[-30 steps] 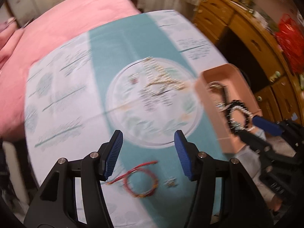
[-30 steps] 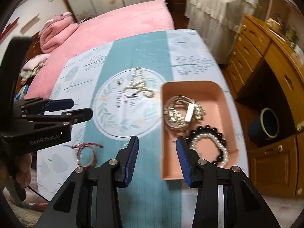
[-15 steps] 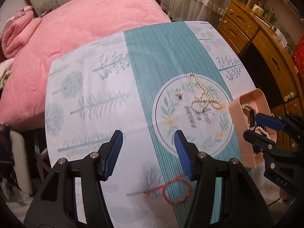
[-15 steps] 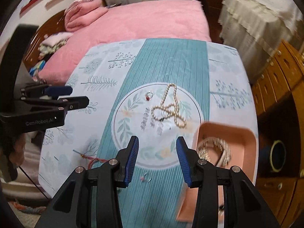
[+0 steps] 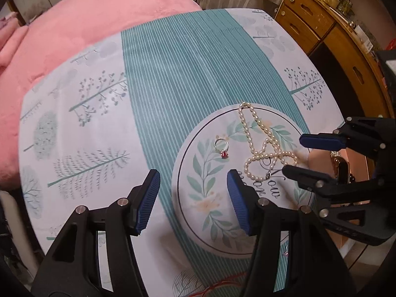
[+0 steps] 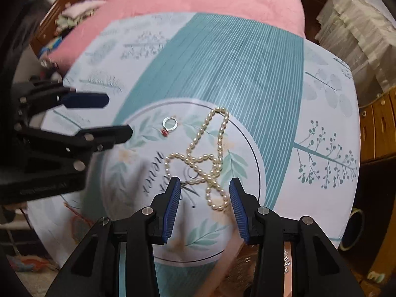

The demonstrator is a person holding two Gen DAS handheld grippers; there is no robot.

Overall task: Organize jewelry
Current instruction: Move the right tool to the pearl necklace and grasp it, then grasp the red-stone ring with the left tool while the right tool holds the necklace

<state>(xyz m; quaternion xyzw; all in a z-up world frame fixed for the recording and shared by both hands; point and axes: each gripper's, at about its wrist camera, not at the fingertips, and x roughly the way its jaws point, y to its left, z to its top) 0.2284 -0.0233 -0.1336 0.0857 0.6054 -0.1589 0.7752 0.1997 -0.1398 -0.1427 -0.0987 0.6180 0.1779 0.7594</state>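
We saw the pearl necklace (image 6: 206, 163) lying looped on the cloth's printed circle (image 5: 198, 212), the ring (image 6: 169, 124) just left of it, while the pink tray (image 5: 321, 158) beside the circle was mostly hidden behind the right gripper (image 6: 205, 208) and a red cord bracelet (image 5: 222, 285) was cut off at the frame's bottom edge. Both the left gripper (image 5: 193, 199) and the right hung with fingers spread, pinching nothing, the right's straddling the necklace's near loop. The circle's script lettering was partly covered and we could not read it for certain.

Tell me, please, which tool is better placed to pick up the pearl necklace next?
Right. The right tool hangs open directly over the pearl necklace, its lower loop between the fingers. The left tool sits off to the side, nearer the ring.
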